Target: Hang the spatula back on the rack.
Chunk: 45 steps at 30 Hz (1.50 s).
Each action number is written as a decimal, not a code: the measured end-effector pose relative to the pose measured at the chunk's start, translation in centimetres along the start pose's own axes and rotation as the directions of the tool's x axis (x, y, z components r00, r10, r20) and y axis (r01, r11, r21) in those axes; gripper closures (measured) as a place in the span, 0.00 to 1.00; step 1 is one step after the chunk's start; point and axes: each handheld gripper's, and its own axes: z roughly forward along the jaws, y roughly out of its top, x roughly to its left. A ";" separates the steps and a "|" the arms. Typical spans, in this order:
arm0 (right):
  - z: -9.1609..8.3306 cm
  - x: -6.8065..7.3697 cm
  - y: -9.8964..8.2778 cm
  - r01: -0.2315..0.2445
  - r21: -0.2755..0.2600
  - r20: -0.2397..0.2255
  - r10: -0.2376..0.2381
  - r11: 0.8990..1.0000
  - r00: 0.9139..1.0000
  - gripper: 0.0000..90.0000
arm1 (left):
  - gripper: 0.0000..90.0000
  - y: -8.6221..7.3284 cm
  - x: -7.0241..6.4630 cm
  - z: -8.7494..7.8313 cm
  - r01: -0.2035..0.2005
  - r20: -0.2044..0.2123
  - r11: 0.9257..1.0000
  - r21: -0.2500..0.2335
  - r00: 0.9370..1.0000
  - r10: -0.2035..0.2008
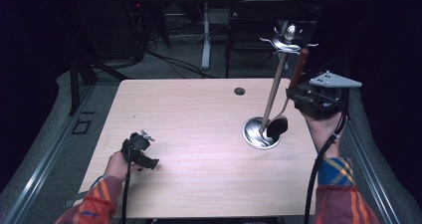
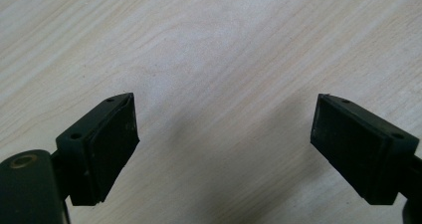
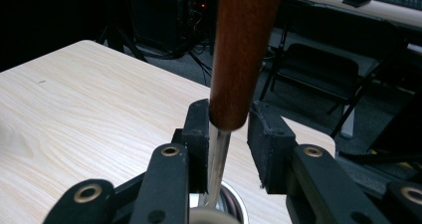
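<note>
The ladle (image 1: 293,87), with its reddish-brown wooden handle and metal shaft, stands nearly upright at about 3 o'clock on the worktop (image 1: 199,134); its dark bowl hangs over the round metal base (image 1: 259,133) of a utensil stand. The stand's pale wooden pole (image 1: 273,92) leans up toward 12 o'clock, ending in metal hooks. The right gripper (image 3: 228,149) has its fingers (image 3: 198,134) narrowly parted around the shaft just below the handle; the left finger lies against the shaft and a gap shows on the other side. The left gripper (image 2: 224,149) rests at about 8 o'clock, fingers wide apart over bare wood.
</note>
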 end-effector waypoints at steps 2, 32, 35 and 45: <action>-0.1 0.3 0.1 0.021 0.000 0.019 -0.021 1.000 1.000 0.80 | 0.12 0.0 0.0 0.0 -0.001 0.001 1.000 0.000 1.000 0.001; 0.8 -1.1 0.4 -0.008 0.008 -0.073 0.009 1.000 0.997 0.81 | 0.12 0.0 -0.1 0.2 -0.003 0.001 1.000 0.006 1.000 0.003; 0.7 -1.0 0.3 -0.009 0.007 -0.068 0.009 1.000 0.998 0.79 | 0.12 0.0 -0.1 0.1 -0.005 0.003 1.000 0.005 1.000 0.005; 0.1 -0.3 0.2 0.013 0.060 -0.049 -0.010 0.998 0.999 0.61 | 0.12 0.0 -0.1 0.0 -0.003 0.005 1.000 0.007 1.000 0.003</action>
